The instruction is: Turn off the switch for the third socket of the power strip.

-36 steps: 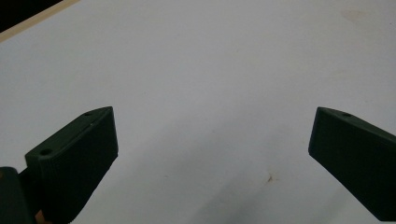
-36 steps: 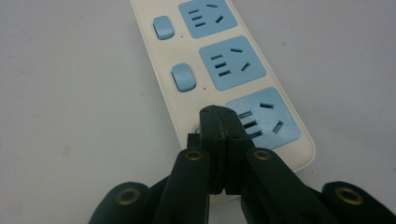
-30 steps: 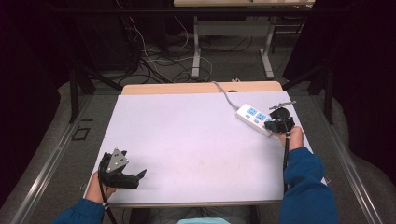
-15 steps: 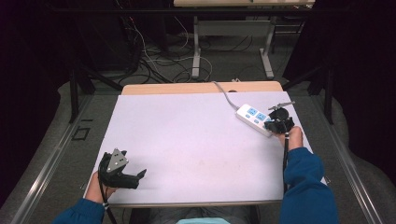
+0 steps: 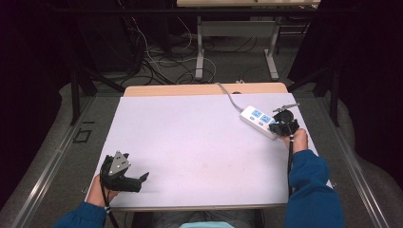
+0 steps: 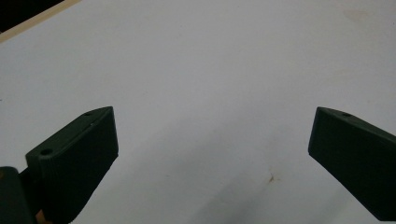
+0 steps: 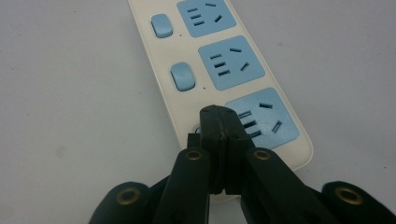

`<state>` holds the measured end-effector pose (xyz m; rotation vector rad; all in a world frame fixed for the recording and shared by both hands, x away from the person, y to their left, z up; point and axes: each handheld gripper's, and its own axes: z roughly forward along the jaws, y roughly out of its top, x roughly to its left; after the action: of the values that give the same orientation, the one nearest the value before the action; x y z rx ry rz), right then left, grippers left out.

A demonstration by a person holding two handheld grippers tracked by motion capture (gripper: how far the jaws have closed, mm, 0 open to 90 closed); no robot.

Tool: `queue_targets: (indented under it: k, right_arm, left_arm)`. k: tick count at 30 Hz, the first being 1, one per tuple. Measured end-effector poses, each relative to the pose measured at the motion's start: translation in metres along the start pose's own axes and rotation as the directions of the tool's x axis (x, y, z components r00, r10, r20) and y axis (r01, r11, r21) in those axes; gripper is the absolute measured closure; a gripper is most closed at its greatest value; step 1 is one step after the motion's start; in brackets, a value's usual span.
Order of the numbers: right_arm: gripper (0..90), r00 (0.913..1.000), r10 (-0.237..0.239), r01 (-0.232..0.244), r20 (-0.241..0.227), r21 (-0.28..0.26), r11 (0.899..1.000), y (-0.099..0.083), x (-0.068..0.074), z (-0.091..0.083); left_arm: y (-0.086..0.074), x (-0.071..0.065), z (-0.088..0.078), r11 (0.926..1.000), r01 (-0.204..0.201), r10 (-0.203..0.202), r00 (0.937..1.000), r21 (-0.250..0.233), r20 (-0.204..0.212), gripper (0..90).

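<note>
- Power strip (image 5: 258, 122) lies on the right side of the table (image 5: 190, 142), near its far edge, with its grey cord (image 5: 229, 96) running off toward the back; nothing about it differs from a second ago.
- Left gripper (image 5: 134, 181) rests at the near left corner of the table, well apart from the strip, its jaws released and wide with only bare tabletop between them, in the same spot as before.
- Right gripper (image 7: 219, 122) has stayed put too: its jaws are clenched together with nothing between them, and the closed tip sits on the nearest switch, beside the nearest blue socket (image 7: 261, 117).
- Judging from that stillness, the press on the switch is under way or just made; whether the switch has toggled I cannot tell.
</note>
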<state>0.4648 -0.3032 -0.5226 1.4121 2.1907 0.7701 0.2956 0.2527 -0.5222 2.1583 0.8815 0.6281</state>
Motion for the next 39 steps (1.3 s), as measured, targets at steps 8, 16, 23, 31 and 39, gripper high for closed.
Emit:
queue_targets:
  k: [8,16,23,31,39]
  right_arm:
    - [90.0,1.0,0.0,0.0,0.002,-0.001,1.0,-0.0001,0.0003,0.0001]
    - [90.0,1.0,-0.005,0.005,0.006,0.002,1.0,0.0002,0.0009,0.0004]
    - [90.0,0.9999,-0.007,0.007,0.008,0.002,1.0,0.0001,0.0013,0.0011]
    - [90.0,0.9999,-0.009,0.009,0.014,0.006,1.0,0.0003,0.002,0.001]
    - [90.0,0.9999,-0.006,0.006,0.015,0.003,1.0,0.0002,0.0021,0.001]
  left_arm:
    - [0.0,0.0001,0.0,1.0,-0.001,0.001,1.0,0.0,0.001,1.5]
    - [0.0001,0.0002,-0.0001,1.0,-0.003,0.003,1.0,-0.002,-0.004,1.5]
    - [0.0,0.0001,-0.0001,1.0,0.001,-0.001,1.0,-0.003,0.0,1.6]
    - [0.0,-0.0002,0.0,1.0,0.005,-0.005,1.0,-0.003,0.001,1.6]
    - [0.0,-0.0002,-0.0001,1.0,0.005,-0.005,1.0,-0.002,0.0,1.6]
